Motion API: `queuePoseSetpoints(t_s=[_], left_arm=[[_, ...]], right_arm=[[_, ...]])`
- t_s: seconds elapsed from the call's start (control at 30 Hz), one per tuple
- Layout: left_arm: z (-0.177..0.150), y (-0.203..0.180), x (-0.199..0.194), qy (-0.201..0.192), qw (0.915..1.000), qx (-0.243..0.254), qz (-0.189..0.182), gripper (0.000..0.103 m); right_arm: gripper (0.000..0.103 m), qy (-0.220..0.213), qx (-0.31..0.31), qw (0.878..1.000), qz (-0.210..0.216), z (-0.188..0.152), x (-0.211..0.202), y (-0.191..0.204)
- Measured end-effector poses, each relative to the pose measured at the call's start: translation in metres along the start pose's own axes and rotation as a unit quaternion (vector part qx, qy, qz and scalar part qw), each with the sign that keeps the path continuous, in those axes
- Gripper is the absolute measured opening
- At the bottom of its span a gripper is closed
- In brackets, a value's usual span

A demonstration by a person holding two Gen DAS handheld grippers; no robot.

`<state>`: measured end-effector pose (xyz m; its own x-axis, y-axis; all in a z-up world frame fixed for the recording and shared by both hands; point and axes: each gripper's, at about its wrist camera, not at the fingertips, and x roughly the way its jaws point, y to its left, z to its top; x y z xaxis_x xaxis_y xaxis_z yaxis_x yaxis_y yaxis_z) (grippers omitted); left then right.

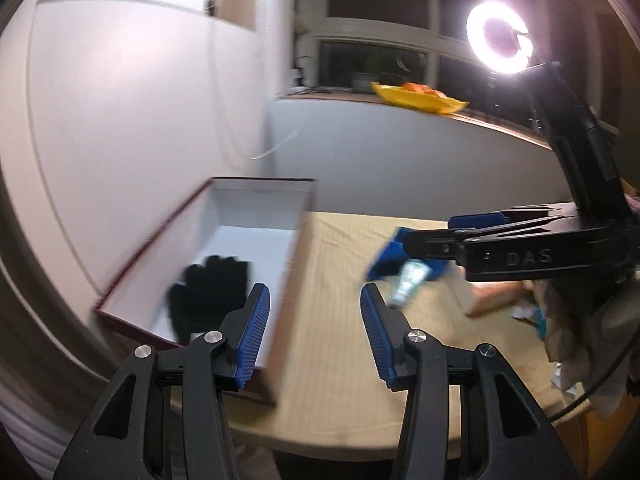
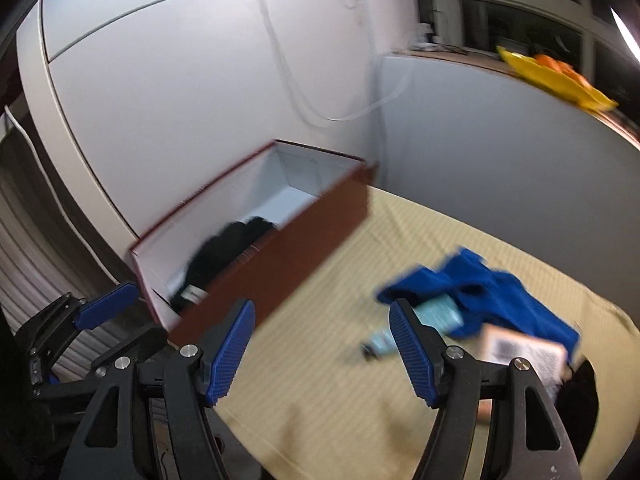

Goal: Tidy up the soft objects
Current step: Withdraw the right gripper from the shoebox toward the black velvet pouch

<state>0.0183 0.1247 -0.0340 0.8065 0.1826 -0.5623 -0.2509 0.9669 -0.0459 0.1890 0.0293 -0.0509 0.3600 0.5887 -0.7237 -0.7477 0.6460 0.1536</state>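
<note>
Left gripper (image 1: 314, 334): your jaws stand apart, nothing between them.
Right gripper (image 2: 322, 350): released too — "DAS" lettered on its body.
Box (image 1: 294, 256): at 11 o'clock, holds black glove (image 1: 208, 294).
Blue cloth (image 2: 492, 294): 1 o'clock on table (image 2: 328, 396) — over a tube (image 2: 432, 316).

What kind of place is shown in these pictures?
Probably a room in a home at night: a cloth-covered table against white walls, a dark window with a sill, and a ring light set up for recording.
</note>
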Motion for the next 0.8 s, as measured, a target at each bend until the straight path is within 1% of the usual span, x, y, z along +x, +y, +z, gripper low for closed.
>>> queuePoseSetpoints(t_s=[0.1, 0.17, 0.37, 0.57, 0.67, 0.8], left_arm=[[-0.003, -0.021, -0.004, 0.004, 0.9995, 0.012, -0.029, 0.047], [-0.002, -0.032, -0.005, 0.005, 0.9989, 0.017, -0.044, 0.052], [-0.002, -0.06, -0.005, 0.009, 0.9974, 0.04, -0.06, 0.052], [-0.004, -0.076, -0.002, 0.015, 0.9964, 0.049, -0.067, 0.052], [-0.006, -0.078, 0.002, 0.024, 0.9958, 0.049, -0.073, 0.053], [-0.009, -0.08, 0.012, 0.044, 0.9946, 0.044, -0.083, 0.053]], right_arm=[[0.066, -0.011, 0.019, 1.0, -0.019, -0.021, -0.019, -0.021], [0.066, -0.013, 0.033, 0.999, -0.03, -0.035, -0.032, -0.037], [0.066, -0.017, 0.068, 0.996, -0.053, -0.067, -0.058, -0.068], [0.066, -0.025, 0.084, 0.993, -0.082, -0.095, -0.08, -0.089], [0.066, -0.035, 0.095, 0.989, -0.108, -0.109, -0.097, -0.103], [0.067, -0.034, 0.118, 0.983, -0.136, -0.128, -0.116, -0.126]])
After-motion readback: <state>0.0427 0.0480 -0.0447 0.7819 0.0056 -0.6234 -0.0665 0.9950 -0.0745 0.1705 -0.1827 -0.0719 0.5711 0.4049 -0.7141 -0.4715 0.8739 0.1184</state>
